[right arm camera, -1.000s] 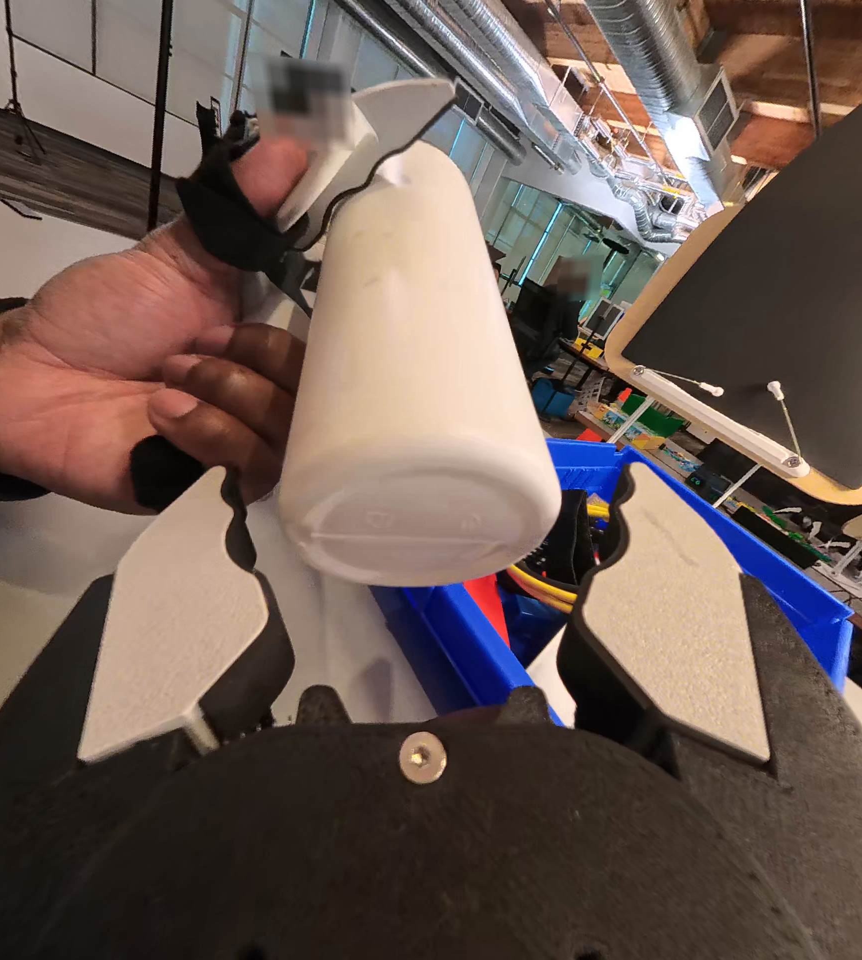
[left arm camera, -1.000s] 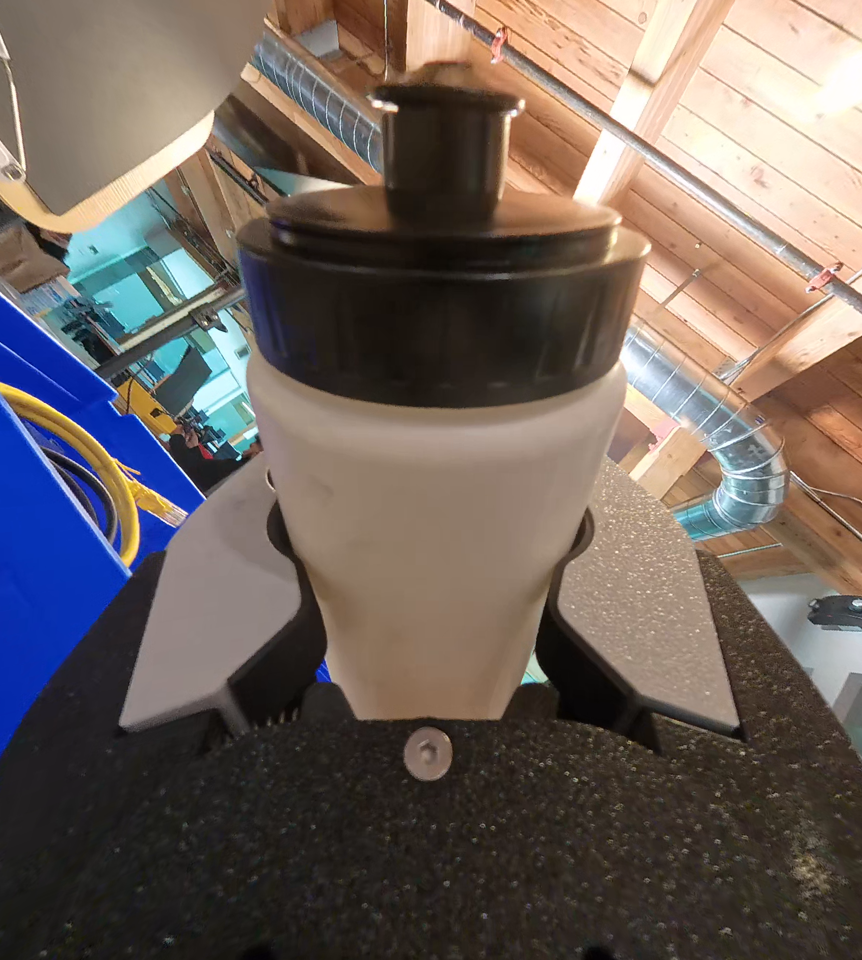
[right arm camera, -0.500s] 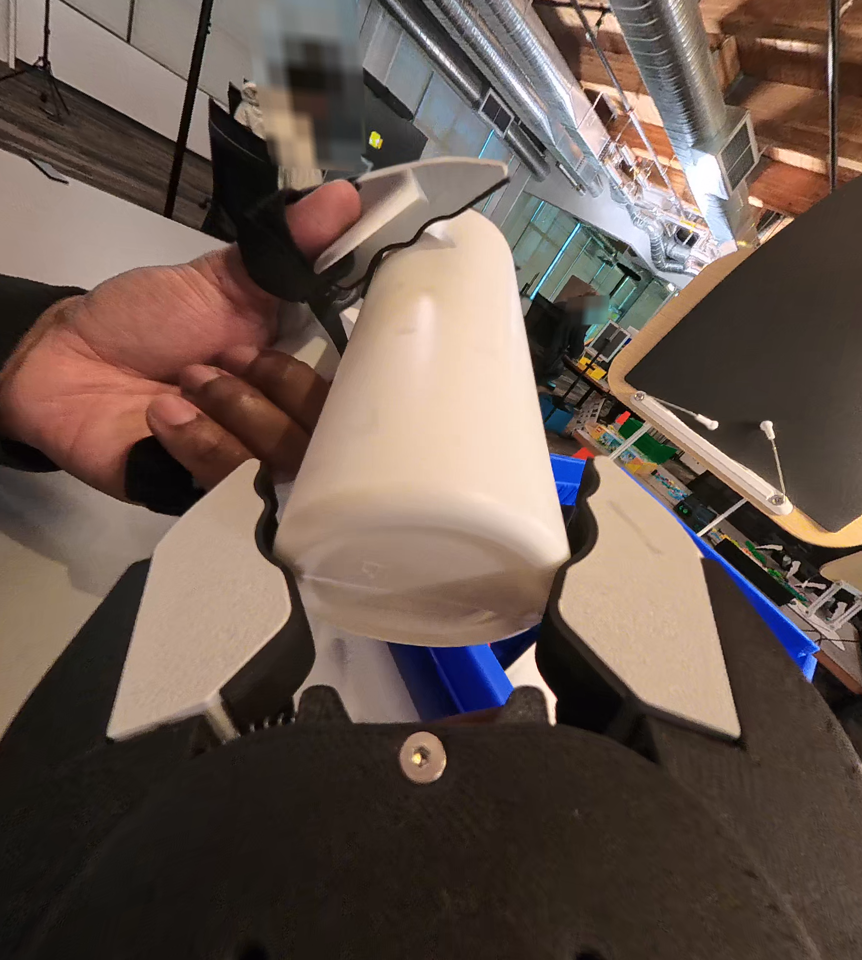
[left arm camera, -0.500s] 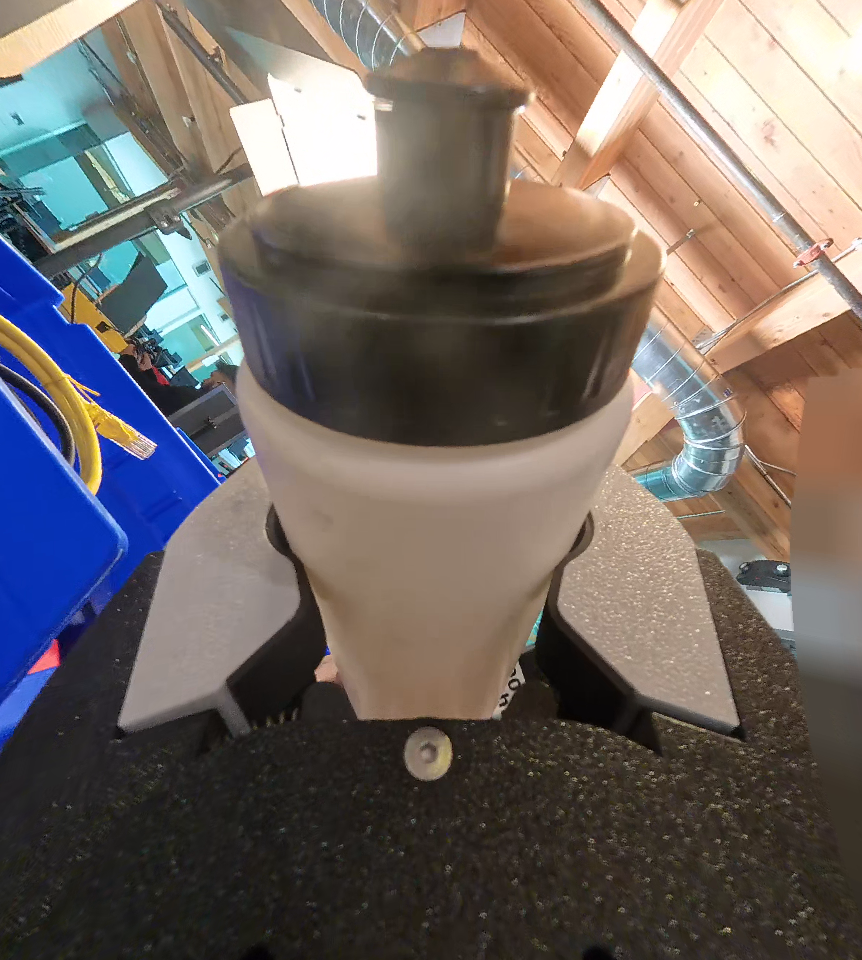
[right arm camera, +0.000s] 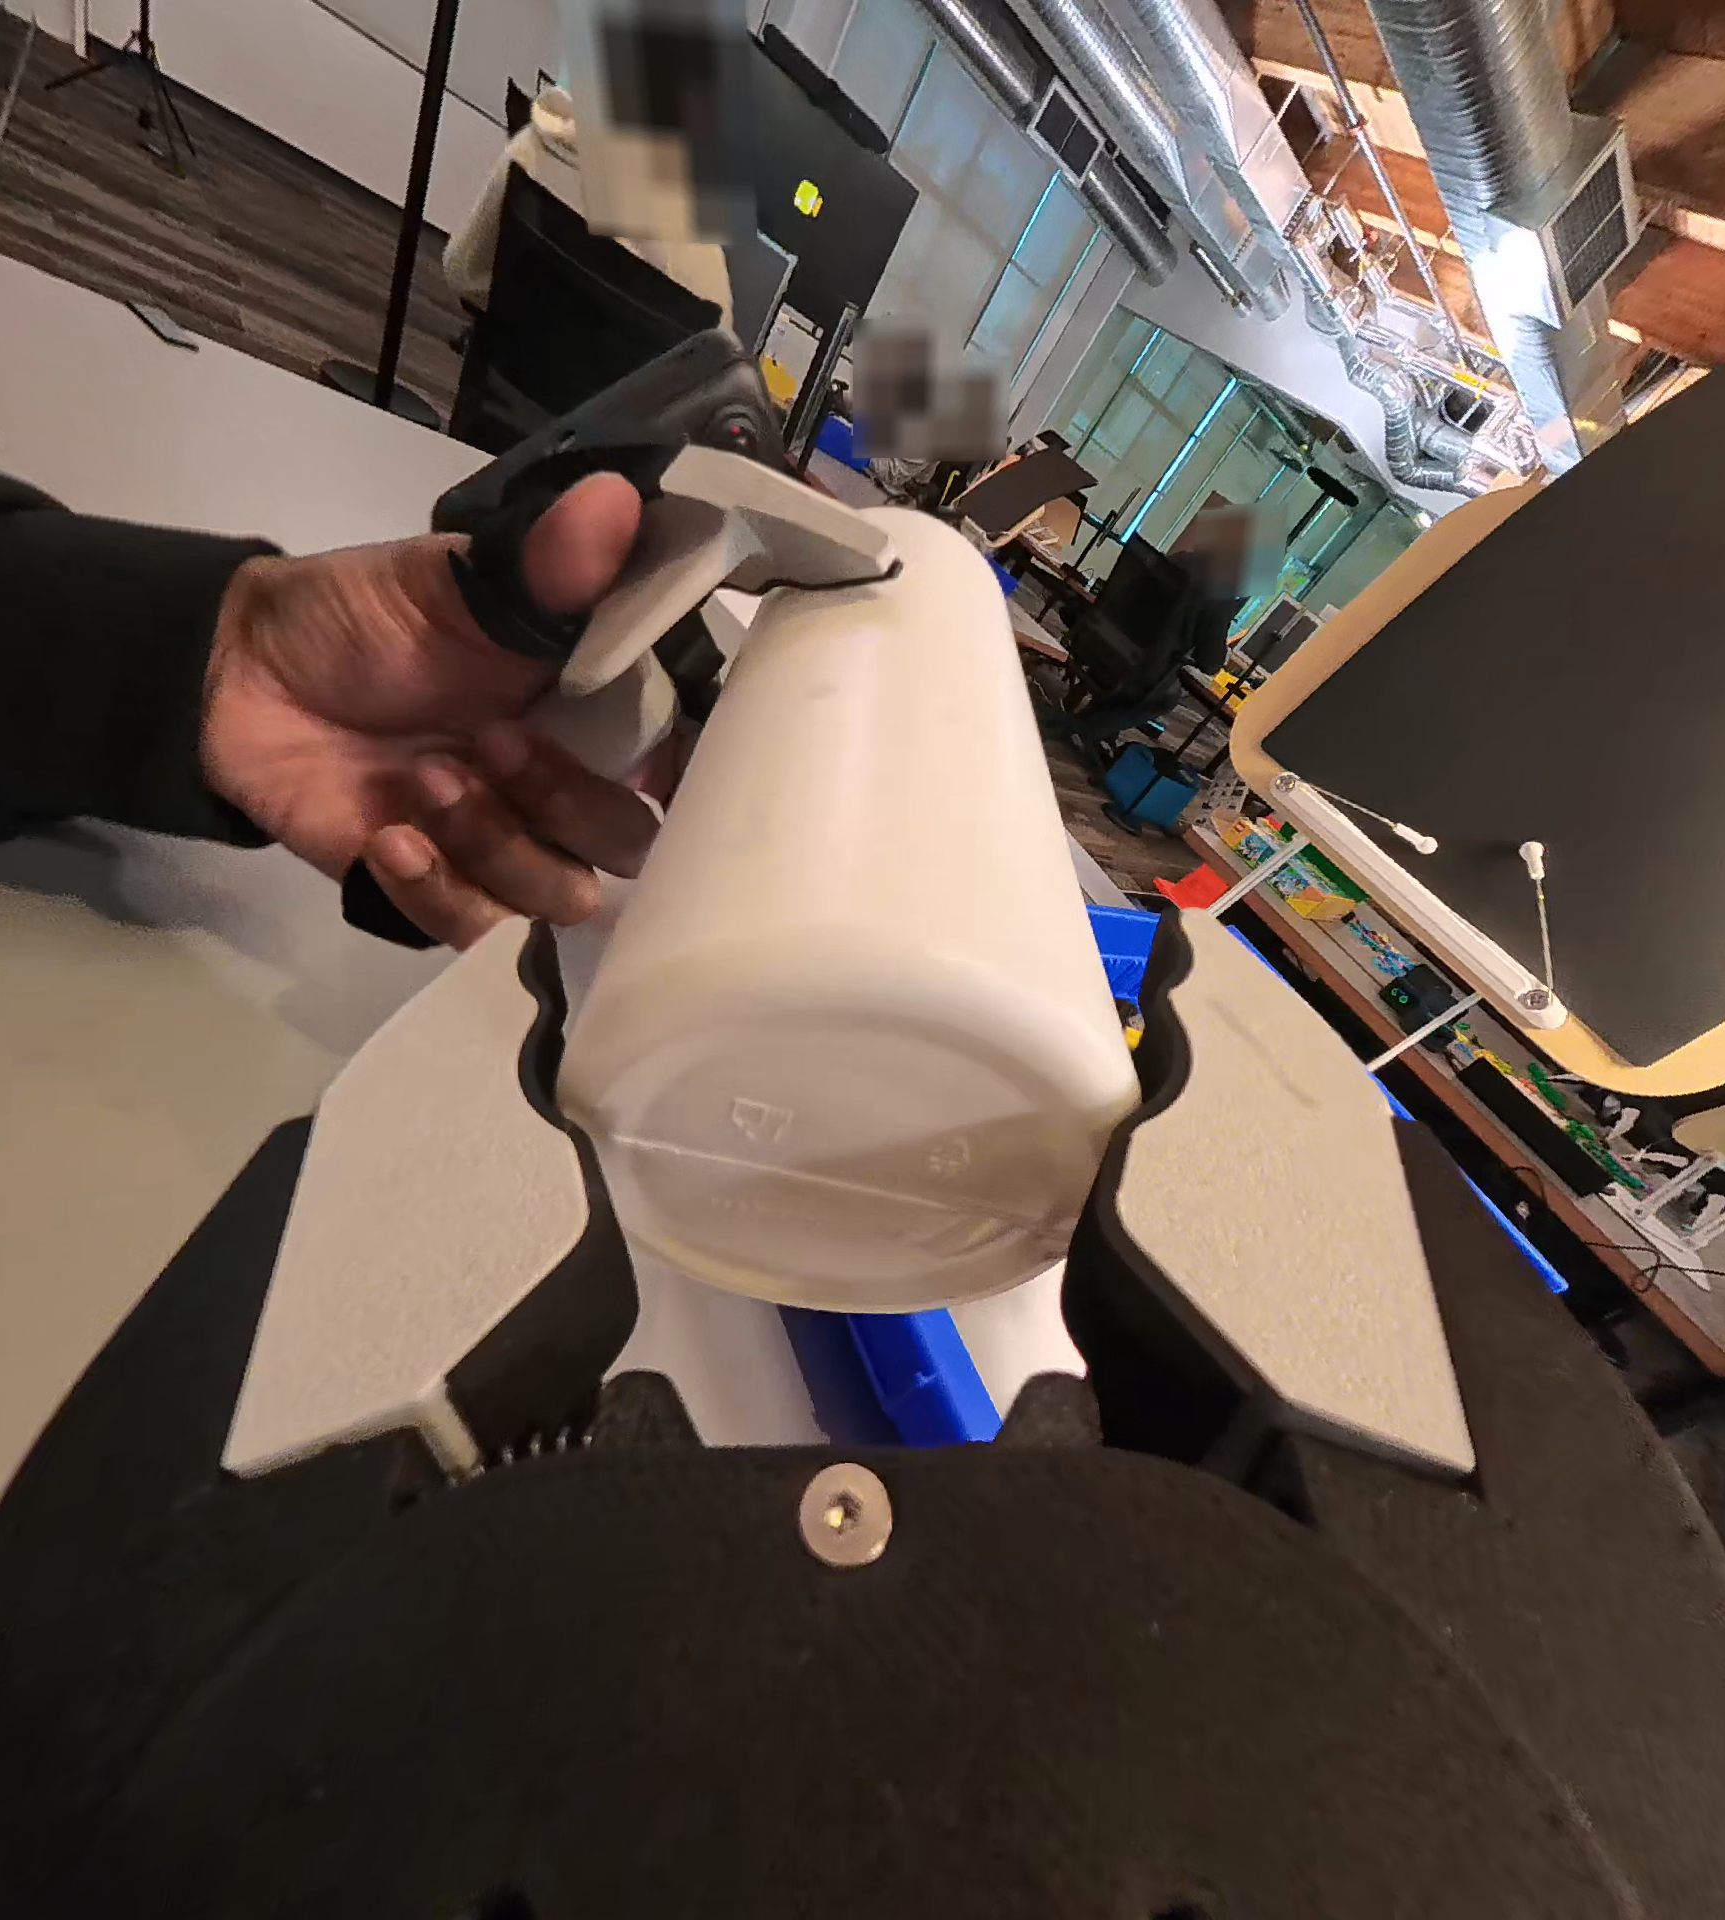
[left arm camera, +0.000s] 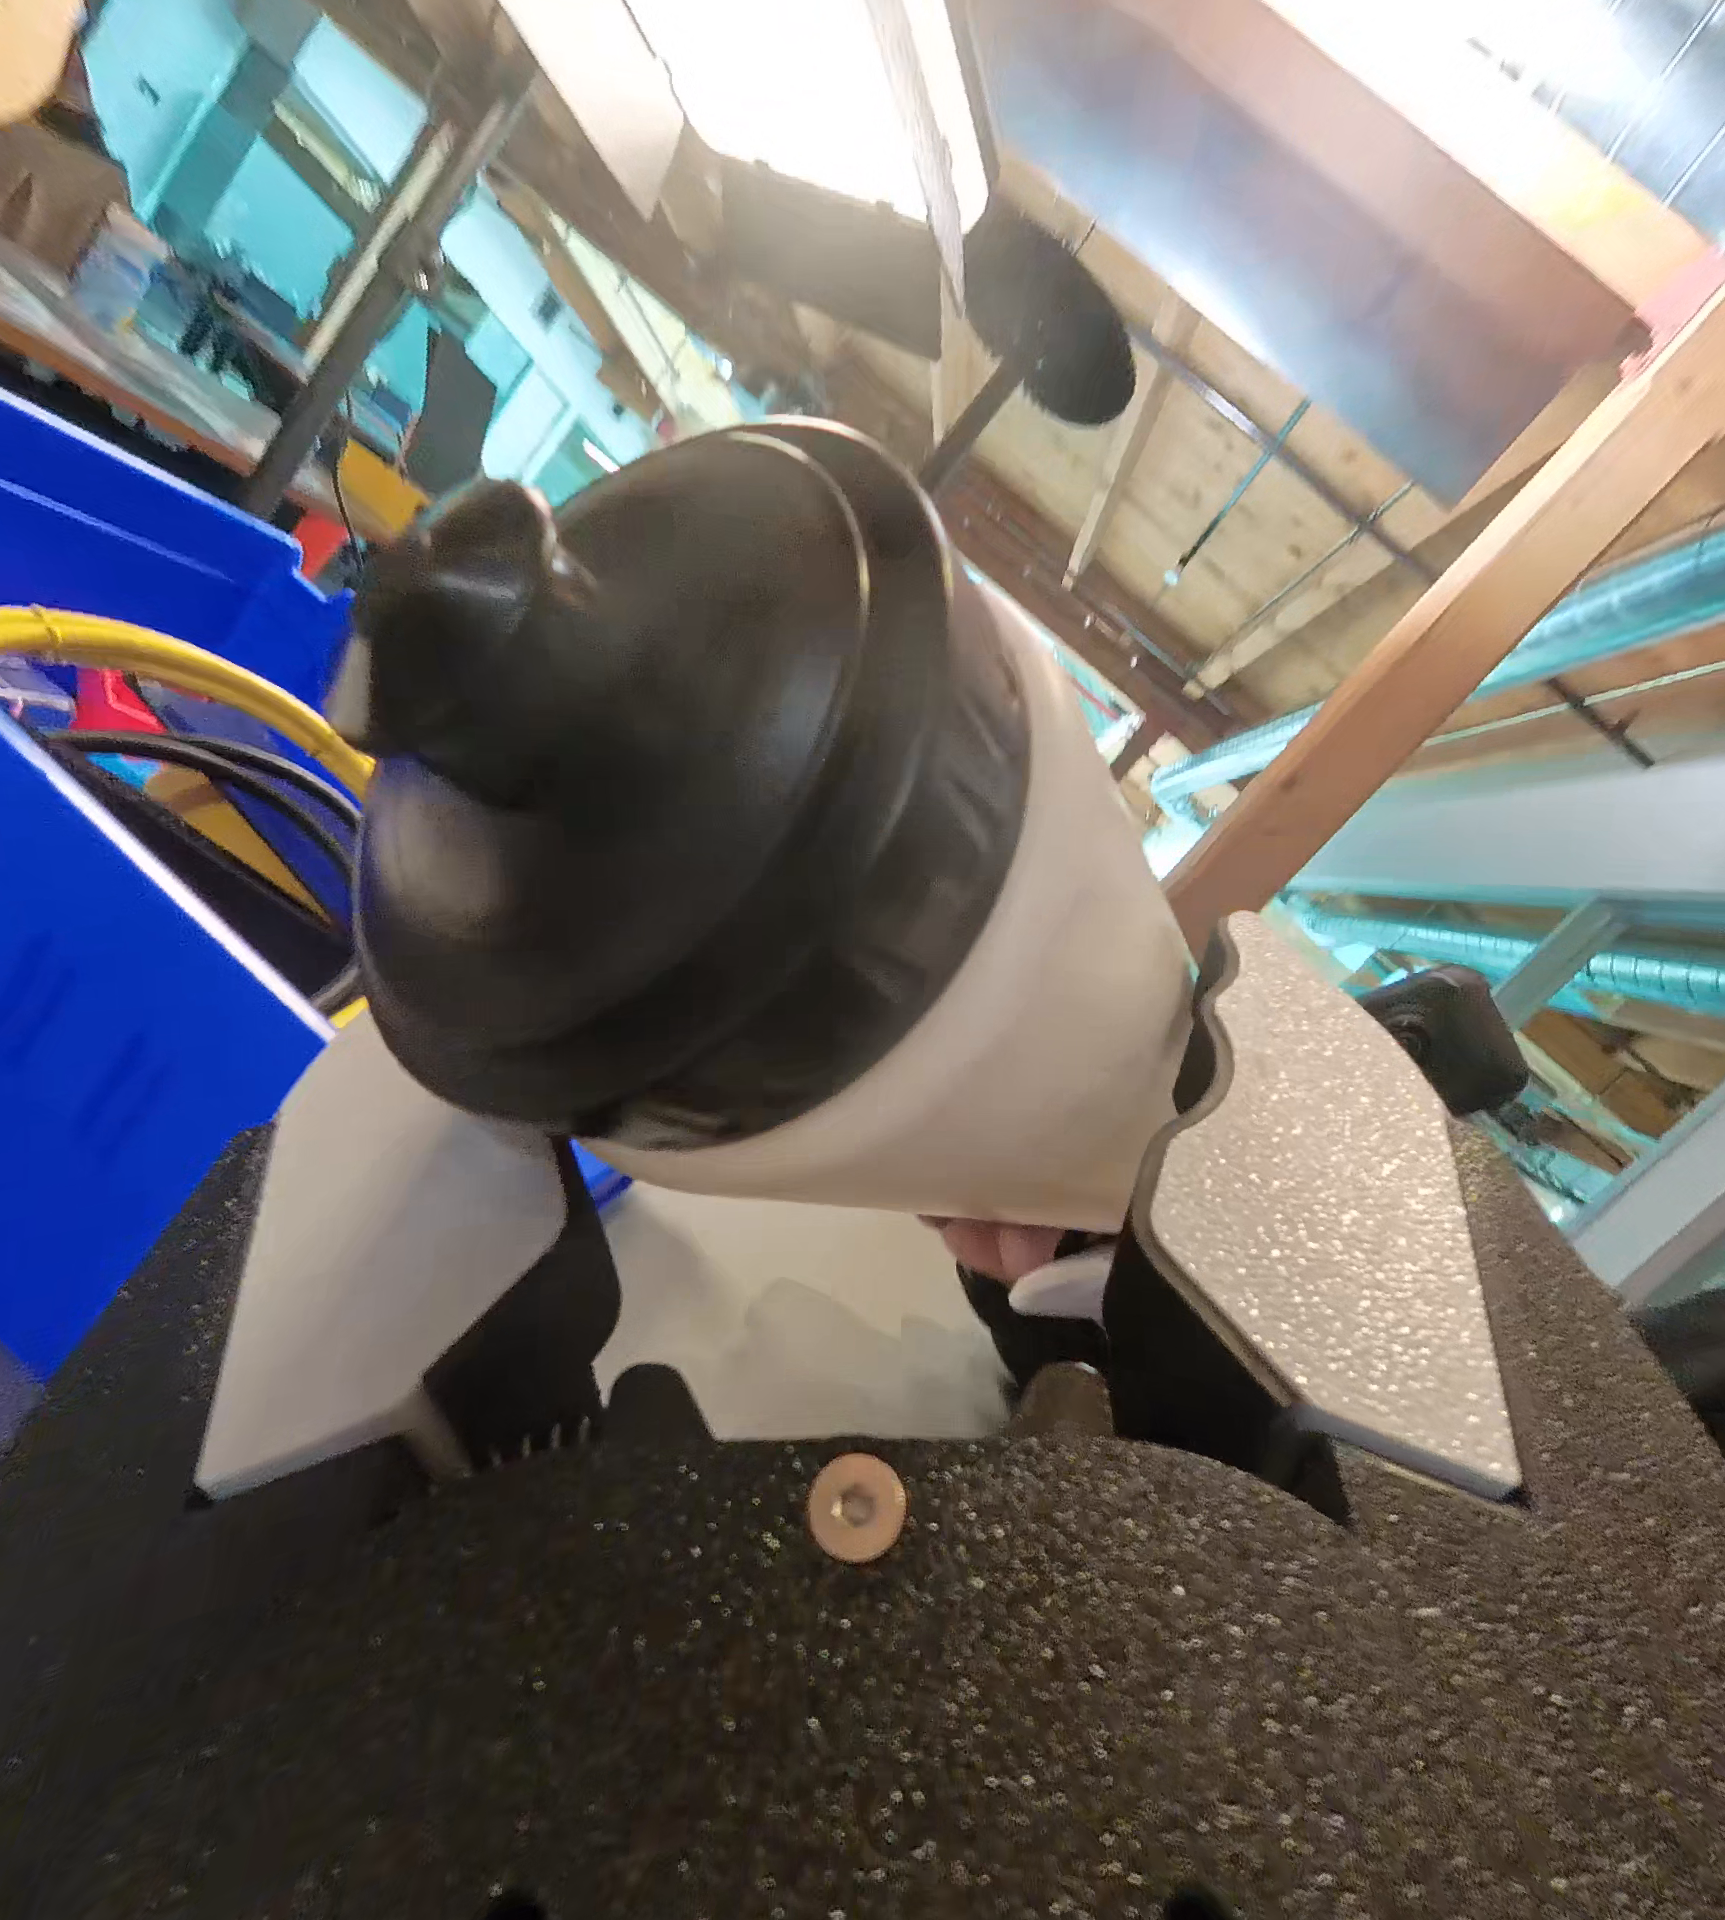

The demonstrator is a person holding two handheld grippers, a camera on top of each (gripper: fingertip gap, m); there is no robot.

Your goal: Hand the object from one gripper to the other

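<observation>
A white bottle with a black cap is held in the air between both grippers. My right gripper is shut on the bottle's base, with one finger on each side. My left gripper is open. In its own view the bottle leans tilted against the right finger and stands off the left finger. In the right wrist view the left gripper, held by a hand, sits at the bottle's far end with one finger lying on top of it.
A blue bin holding a yellow cable and black cables stands just left of the bottle; it also shows under the bottle. A white table lies below. A black tilted panel hangs at the right. My hands' fingertips stand some 8 cm from each other.
My right gripper has closed on the bottle's base. My left gripper's jaws have spread, and the bottle has tipped to the left in its view.
</observation>
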